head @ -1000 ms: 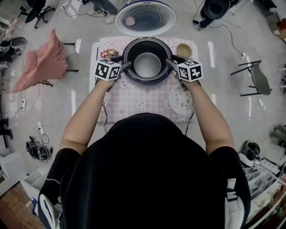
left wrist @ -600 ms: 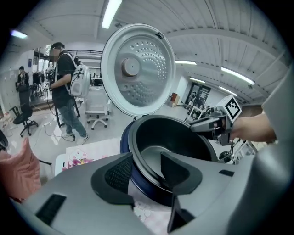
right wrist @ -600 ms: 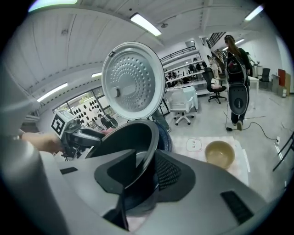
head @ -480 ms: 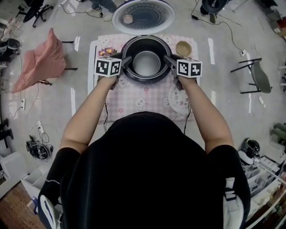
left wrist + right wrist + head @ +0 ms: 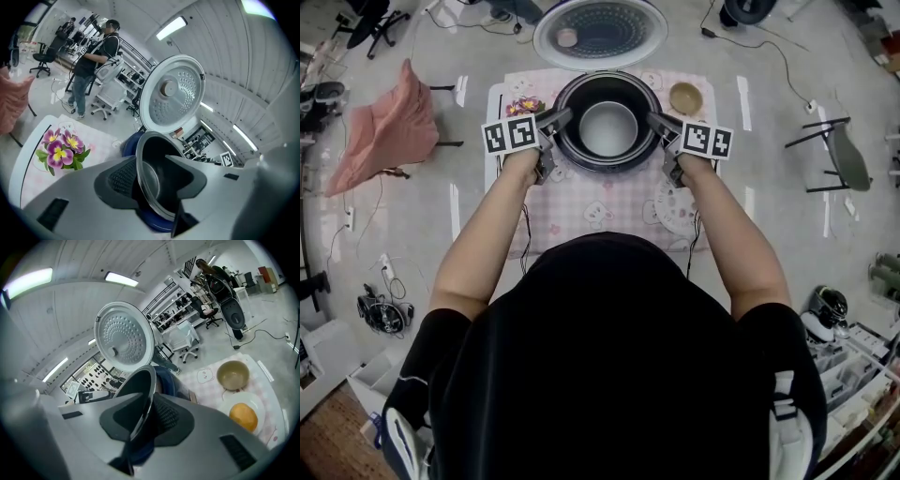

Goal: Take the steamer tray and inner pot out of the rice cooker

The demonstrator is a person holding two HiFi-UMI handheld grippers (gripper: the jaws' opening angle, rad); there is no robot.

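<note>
Inside the rice cooker (image 5: 608,165) the inner pot (image 5: 608,129) sits unlifted, with no steamer tray over it. The right claw (image 5: 655,121), just closing, pinches its rim. The left claw (image 5: 562,118), narrowing, loosely straddles the rim.

The left gripper (image 5: 151,158) and right gripper (image 5: 150,397) have pale grey jaws with black cross-hatched pads. Both pairs have just been closing, with the rim of the inner pot (image 5: 161,150) between them. That pot is black inside, with a silvery rim and a pale grey floor. Behind and below the jaws the rice cooker (image 5: 129,143) is dark blue. Beyond them its lid (image 5: 172,96) is silver-white, dotted with rings of small holes.

Left of the left jaws, the flowers (image 5: 60,151) are purple and yellow with green leaves. Right of the right jaws are an olive-tan bowl (image 5: 233,375) and an orange fruit (image 5: 243,416) on a white plate (image 5: 227,404). The desk cloth (image 5: 553,202) is pink-and-white check with bear prints.
</note>
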